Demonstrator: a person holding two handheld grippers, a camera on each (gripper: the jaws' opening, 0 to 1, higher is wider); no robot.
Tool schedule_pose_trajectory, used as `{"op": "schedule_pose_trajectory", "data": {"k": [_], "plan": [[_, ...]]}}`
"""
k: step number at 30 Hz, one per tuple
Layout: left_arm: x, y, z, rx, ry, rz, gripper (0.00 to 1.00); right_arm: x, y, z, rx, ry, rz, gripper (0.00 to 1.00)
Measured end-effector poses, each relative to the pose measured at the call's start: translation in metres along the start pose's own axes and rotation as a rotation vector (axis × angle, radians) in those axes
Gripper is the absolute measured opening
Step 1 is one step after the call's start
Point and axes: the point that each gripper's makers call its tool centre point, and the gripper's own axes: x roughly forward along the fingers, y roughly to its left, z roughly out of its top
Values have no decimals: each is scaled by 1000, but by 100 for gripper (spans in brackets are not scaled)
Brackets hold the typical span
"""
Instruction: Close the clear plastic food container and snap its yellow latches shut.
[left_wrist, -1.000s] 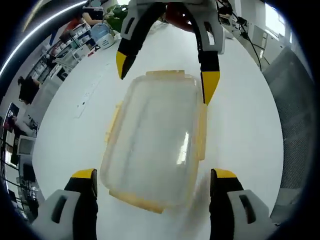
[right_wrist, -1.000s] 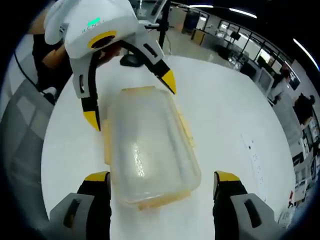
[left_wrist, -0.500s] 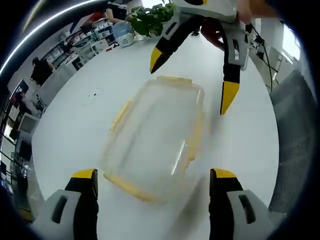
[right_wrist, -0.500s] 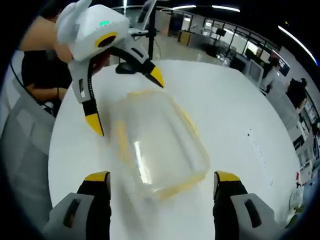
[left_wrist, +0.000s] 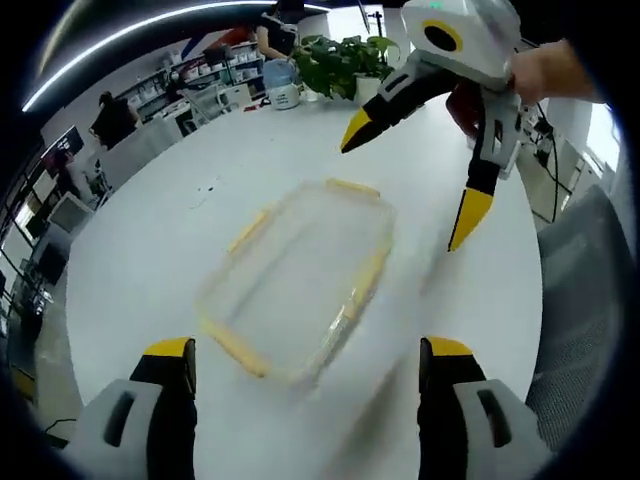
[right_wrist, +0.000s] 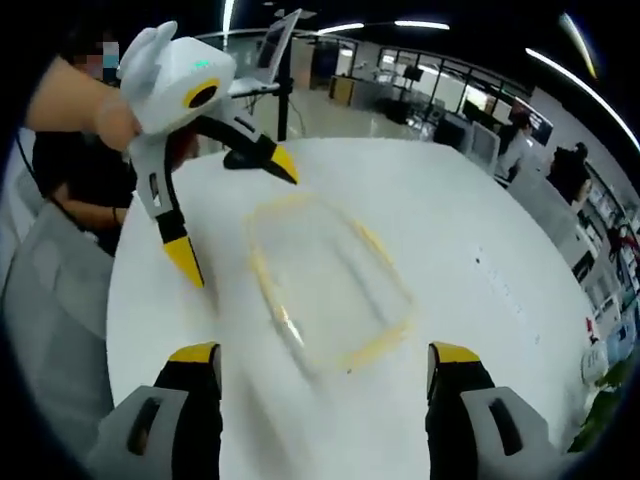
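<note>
Blurring food container (left_wrist: 300, 280), latches indistinct

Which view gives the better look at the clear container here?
The left gripper view: the container lies mid-frame on the white table, its yellow edges traceable despite blur. The right gripper view shows it more smeared, especially its near end.

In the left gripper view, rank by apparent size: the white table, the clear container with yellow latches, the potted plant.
1. Round white table
2. Clear plastic container with yellow latches
3. Green potted plant, though it stands farthest from the camera, so its true size is unsure.
</note>
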Motion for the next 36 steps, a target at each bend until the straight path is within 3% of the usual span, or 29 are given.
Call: {"op": "schedule_pose_trajectory", "data": {"k": [14, 25, 36], "plan": [[-30, -22, -11, -38, -68, 37, 95, -32, 20, -17, 66, -67, -54, 85], [-49, -43, -29, -107, -113, 57, 95, -53, 35, -38, 117, -105, -83, 85], [-64, -57, -49, -147, -115, 76, 94, -72, 47, -56, 159, -131, -128, 85]]}}
